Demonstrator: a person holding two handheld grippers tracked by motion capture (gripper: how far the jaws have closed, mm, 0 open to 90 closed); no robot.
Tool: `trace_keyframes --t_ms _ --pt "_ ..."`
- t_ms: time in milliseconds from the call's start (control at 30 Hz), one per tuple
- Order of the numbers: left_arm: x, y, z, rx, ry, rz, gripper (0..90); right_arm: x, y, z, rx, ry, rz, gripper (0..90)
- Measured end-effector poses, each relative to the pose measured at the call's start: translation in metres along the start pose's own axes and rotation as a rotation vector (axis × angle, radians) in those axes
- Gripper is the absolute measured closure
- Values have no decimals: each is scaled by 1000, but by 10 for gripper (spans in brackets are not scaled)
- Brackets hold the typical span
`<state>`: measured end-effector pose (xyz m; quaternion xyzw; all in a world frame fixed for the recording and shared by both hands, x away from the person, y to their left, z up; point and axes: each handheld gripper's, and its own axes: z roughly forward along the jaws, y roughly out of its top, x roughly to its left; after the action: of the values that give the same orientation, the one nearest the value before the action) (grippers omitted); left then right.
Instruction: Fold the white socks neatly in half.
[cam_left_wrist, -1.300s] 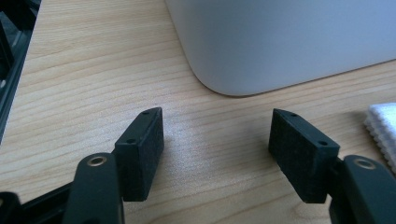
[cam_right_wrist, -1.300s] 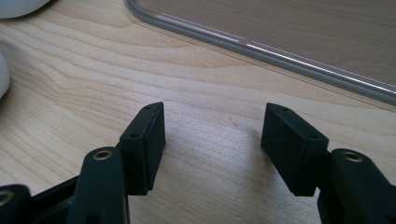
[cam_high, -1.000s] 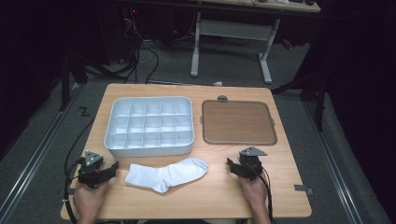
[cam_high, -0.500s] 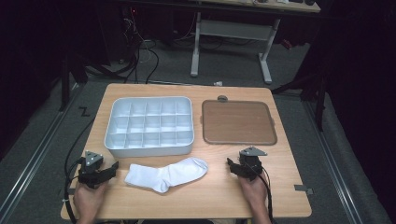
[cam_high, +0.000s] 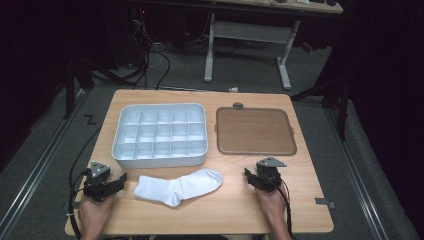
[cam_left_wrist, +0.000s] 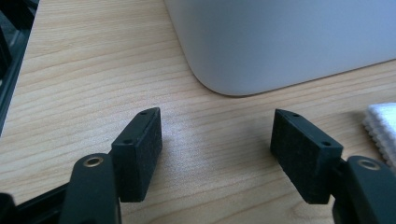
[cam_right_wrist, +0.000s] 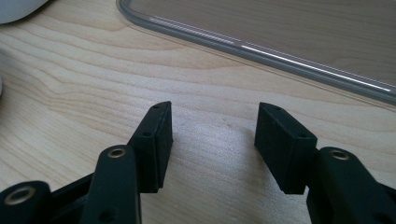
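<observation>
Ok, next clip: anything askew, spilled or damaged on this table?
Nothing stands out. The white sock lies flat, a little slanted, in front of the empty compartment tray. The brown lid sits squarely beside the tray. No spill or damage shows.

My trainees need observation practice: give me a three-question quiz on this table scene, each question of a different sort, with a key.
1. True or false: the white sock lies inside the compartment tray.
2. What lies between the left gripper and the right gripper? A) a cup B) the sock C) a book
3. Fill in: the clear lid lies on the tray's ____ side in the high view.

Key: 1 false, it lies on the table; 2 B; 3 right.
</observation>
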<state>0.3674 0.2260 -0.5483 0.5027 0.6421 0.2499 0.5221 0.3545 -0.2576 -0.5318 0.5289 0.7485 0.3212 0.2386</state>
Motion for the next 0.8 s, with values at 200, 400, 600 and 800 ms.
trace_keyframes --t_ms 200,400,600,800 --pt "1 1 -1 14 -25 -12 312 0 0 0 -3 -9 -1 523" --pt "1 0 -5 22 -42 -13 303 2 1 -3 -15 4 4 560" --pt "1 2 -11 35 -66 -45 329 6 1 -15 -59 47 19 594" --pt "0 5 -24 43 -115 -102 344 15 2 -20 -68 94 11 609"
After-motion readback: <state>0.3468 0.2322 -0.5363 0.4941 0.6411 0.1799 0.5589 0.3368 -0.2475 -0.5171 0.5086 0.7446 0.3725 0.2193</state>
